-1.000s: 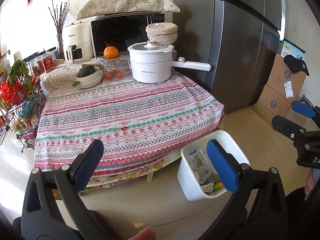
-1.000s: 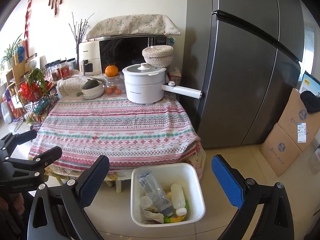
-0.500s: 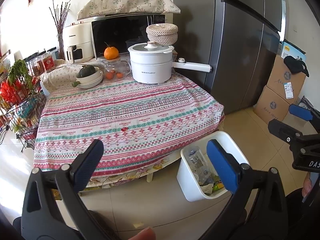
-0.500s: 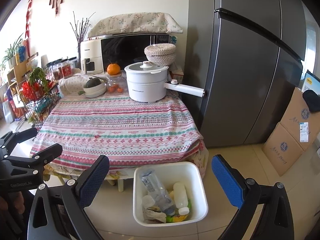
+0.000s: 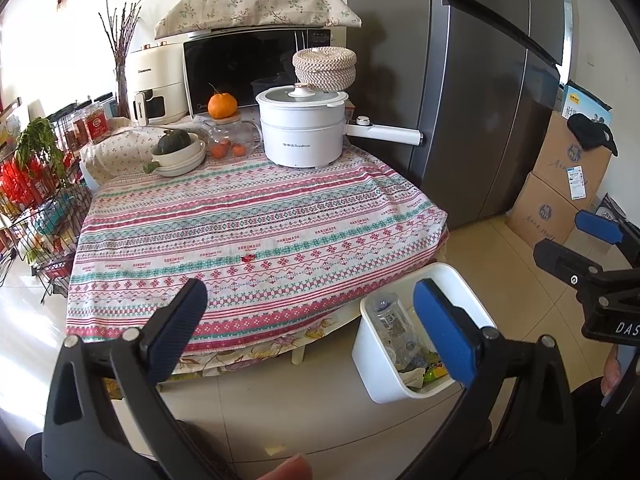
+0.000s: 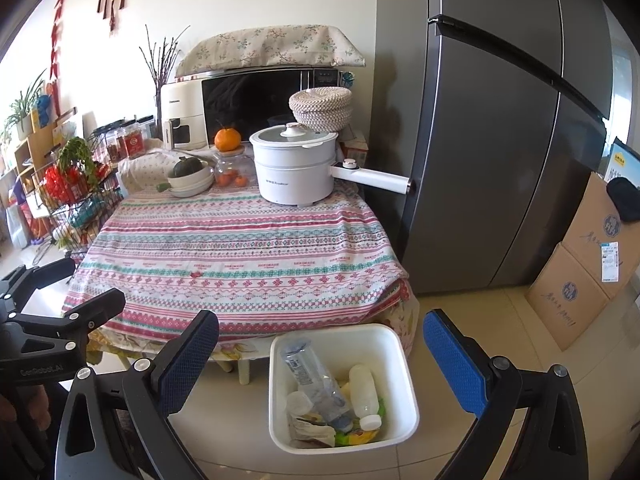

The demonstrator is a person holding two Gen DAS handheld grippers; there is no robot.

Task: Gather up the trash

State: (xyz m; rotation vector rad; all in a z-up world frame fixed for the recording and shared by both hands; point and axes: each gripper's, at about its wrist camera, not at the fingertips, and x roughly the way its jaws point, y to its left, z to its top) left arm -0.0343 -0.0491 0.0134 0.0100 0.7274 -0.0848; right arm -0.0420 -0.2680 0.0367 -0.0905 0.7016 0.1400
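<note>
both grippers, left gripper [image 5: 308, 320] and right gripper [image 6: 320, 350], hung spread and empty, the white bin [image 6: 394, 344] at six o'clock seemingly already holding the trash

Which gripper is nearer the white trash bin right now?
Right, probably. The right gripper, open, frames the white trash bin directly. The left gripper, also open, has the bin toward its right finger, the table ahead.

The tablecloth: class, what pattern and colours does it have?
The tablecloth has horizontal bands of pink, red, teal and white motifs; clearest in the right wrist view.
</note>
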